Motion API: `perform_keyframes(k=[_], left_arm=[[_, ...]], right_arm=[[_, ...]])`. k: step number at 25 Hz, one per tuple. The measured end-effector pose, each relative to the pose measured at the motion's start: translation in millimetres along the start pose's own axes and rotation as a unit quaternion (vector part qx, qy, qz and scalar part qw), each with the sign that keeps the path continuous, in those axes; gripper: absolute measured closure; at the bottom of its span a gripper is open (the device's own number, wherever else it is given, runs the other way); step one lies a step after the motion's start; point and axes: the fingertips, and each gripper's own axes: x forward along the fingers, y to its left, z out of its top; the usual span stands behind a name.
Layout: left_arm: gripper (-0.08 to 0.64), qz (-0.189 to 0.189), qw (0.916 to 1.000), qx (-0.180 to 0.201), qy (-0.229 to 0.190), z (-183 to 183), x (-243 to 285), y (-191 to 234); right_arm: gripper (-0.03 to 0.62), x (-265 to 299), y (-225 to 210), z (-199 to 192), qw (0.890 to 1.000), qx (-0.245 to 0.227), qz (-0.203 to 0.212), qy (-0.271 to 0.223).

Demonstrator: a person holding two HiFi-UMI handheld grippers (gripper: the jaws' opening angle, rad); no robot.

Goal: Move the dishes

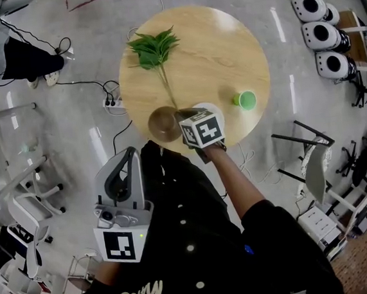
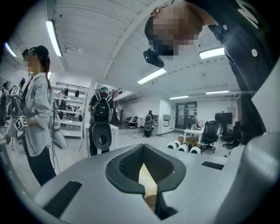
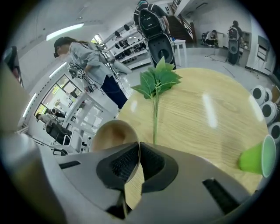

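A round wooden table (image 1: 219, 49) holds a brown bowl (image 1: 162, 123), a white dish (image 1: 209, 107), a green cup (image 1: 246, 99) and a leafy green sprig (image 1: 153, 49). My right gripper (image 1: 181, 117) reaches over the table's near edge between bowl and dish, its marker cube covering part of the dish. In the right gripper view the bowl (image 3: 110, 133) sits at the left and its thin rim runs between the jaws of the right gripper (image 3: 139, 154), which is shut on it. My left gripper (image 1: 131, 156) is held off the table by my body, shut and empty (image 2: 146, 165).
The green cup (image 3: 257, 158) lies on its side at the table's right. The sprig (image 3: 156, 81) stretches across the middle. On the floor are a power strip with cables (image 1: 113, 103), white round devices (image 1: 320, 33) and chairs (image 1: 314, 163). A person (image 2: 37, 118) stands nearby.
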Motion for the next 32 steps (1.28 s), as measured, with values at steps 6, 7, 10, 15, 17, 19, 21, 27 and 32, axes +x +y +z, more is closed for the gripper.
perform_keyframes(k=[6,7,10,15,17,19,21,27,32], left_arm=[[0.542,-0.008,0.9999,-0.004,0.015,-11,5,0],[0.543,-0.009,0.9998,-0.004,0.018,-12,5,0],[0.542,-0.013,0.9996,-0.006,0.026,-21,12,1],[0.542,-0.015,0.9992,-0.010,0.036,-35,22,1],[0.542,-0.016,0.9991,-0.012,0.039,-37,24,0],[0.542,-0.016,0.9990,-0.013,0.041,-38,25,-1],[0.543,-0.015,0.9989,-0.013,0.042,-38,25,-2],[0.543,-0.014,0.9989,-0.014,0.043,-40,26,-3],[0.542,-0.016,0.9989,-0.013,0.041,-39,27,-5]], right_arm=[[0.578,18,-8,-10,1.000,0.019,-0.004,0.013],[0.578,20,-8,-11,1.000,0.022,-0.004,0.014],[0.578,28,-12,-14,1.000,0.026,-0.006,0.017],[0.578,38,-17,-18,0.999,0.031,-0.012,0.020],[0.578,38,-15,-18,0.999,0.029,-0.009,0.018],[0.577,37,-14,-16,0.999,0.028,-0.011,0.013],[0.577,36,-15,-16,0.999,0.026,-0.015,0.010],[0.574,37,-14,-15,1.000,0.025,-0.014,0.005],[0.532,31,-12,-11,1.000,0.019,-0.010,-0.015]])
